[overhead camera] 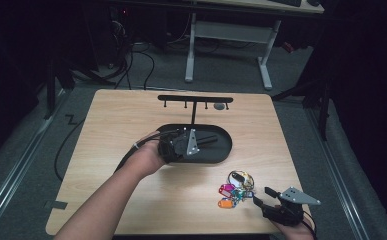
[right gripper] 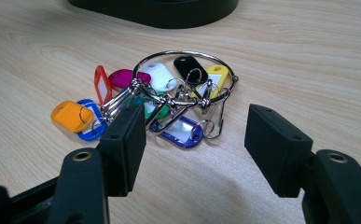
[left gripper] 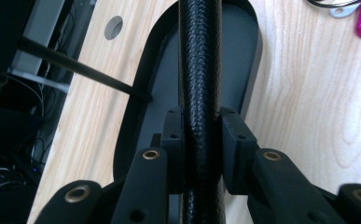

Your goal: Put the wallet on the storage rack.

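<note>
Left hand-held gripper (left gripper: pixel 201 140) clamped — right hand-held gripper (right gripper: pixel 194 149) gaping.

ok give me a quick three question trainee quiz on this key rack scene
1. True or false: the left gripper is shut on the black textured bar.
2. What lies before the right gripper's open jaws? A) bunch of coloured plastic key tags on a metal ring B) a spoon
3. What does the black oval tray rest on?

Key: 1 true; 2 A; 3 the light wooden table.
</note>
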Available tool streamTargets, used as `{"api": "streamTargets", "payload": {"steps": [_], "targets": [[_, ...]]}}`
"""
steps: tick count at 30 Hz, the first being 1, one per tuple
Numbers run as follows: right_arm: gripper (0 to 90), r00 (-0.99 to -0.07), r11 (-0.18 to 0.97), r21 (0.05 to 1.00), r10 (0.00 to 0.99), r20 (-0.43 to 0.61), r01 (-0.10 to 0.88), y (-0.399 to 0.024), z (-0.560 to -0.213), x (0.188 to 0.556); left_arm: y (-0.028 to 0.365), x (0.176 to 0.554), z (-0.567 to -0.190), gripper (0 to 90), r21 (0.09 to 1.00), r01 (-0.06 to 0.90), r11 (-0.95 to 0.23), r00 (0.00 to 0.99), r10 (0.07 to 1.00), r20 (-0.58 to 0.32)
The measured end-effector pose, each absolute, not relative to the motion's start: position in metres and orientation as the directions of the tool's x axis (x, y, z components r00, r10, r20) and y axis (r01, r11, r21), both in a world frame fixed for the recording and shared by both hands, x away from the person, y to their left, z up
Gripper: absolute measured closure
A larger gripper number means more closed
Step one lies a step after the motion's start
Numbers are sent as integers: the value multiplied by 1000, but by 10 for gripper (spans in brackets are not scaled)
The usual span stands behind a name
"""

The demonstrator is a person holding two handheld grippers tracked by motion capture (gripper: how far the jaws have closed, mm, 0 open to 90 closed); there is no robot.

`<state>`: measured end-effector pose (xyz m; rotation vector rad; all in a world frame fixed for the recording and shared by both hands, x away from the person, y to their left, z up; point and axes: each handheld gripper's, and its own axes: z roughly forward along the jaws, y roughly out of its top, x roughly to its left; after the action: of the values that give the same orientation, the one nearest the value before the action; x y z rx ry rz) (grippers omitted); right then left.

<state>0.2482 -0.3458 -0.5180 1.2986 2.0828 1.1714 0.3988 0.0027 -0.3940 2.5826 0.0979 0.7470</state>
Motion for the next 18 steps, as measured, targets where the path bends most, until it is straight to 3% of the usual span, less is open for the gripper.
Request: {"api": "streamTargets", "payload": {"steps": [18], "targets": [[386, -498, 224, 831, 864, 72, 509, -344, -516, 247, -11, 424, -422, 741, 368, -141, -919, 827, 95, 554]]}}
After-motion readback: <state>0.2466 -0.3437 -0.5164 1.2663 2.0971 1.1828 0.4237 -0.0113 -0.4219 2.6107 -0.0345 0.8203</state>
